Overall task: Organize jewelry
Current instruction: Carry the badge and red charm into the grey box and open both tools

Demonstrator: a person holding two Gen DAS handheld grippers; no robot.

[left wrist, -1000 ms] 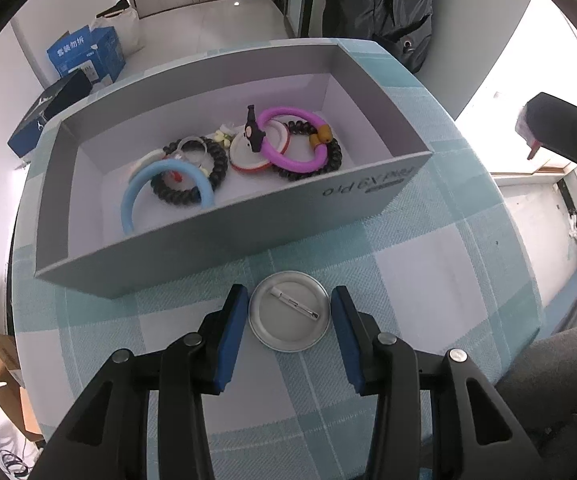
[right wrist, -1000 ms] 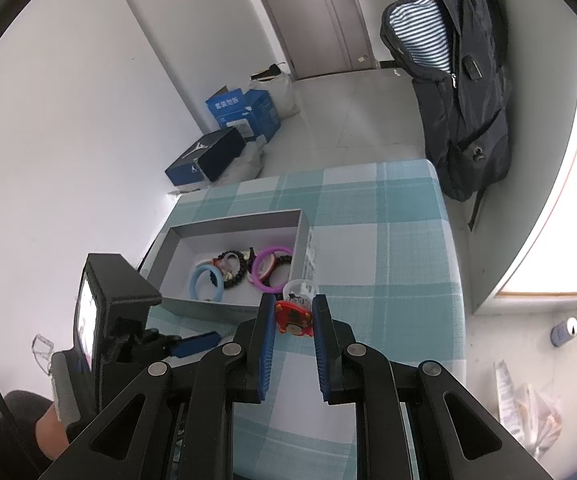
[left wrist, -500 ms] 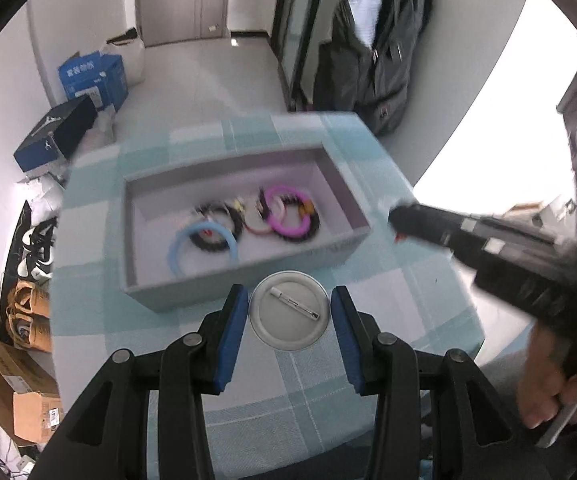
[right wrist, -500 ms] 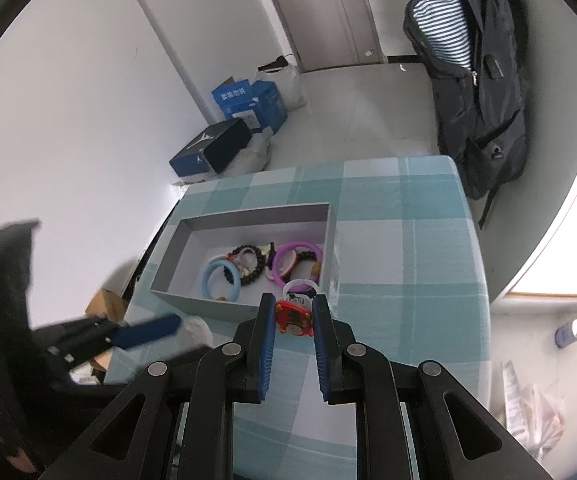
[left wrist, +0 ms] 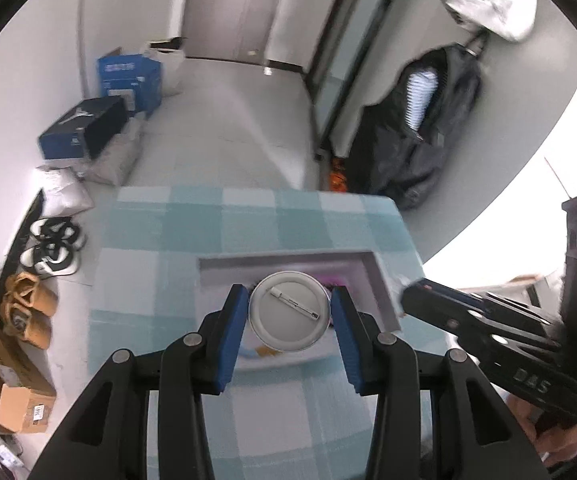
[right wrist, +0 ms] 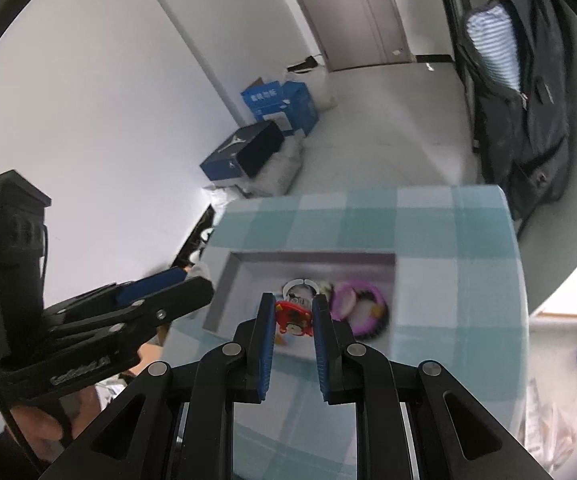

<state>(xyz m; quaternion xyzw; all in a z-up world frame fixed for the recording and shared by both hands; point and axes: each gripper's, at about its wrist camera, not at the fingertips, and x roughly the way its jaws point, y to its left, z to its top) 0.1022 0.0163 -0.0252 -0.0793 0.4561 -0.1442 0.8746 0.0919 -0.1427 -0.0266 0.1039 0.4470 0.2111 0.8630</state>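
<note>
My left gripper [left wrist: 289,316] is shut on a round silver pin badge [left wrist: 289,316], back side up, held high above the grey box [left wrist: 380,284]. My right gripper [right wrist: 293,317] is shut on a small red ornament [right wrist: 294,317], also held above the grey box [right wrist: 232,276]. In the box I see a purple ring [right wrist: 348,300], a dark bead bracelet [right wrist: 372,322] and a white ring [right wrist: 300,285]. The right gripper shows at the right of the left wrist view [left wrist: 412,298]; the left gripper shows at the left of the right wrist view [right wrist: 192,286].
The box sits on a table with a teal checked cloth [left wrist: 168,240]. Blue and black boxes [left wrist: 128,76], shoes [left wrist: 52,248] and cardboard [left wrist: 16,392] lie on the floor at left. A dark backpack [right wrist: 520,92] hangs by the table's far right.
Both grippers have risen well above the table with their items; the box now looks smaller and sits directly beneath both. The left gripper lifted the badge off the cloth.
</note>
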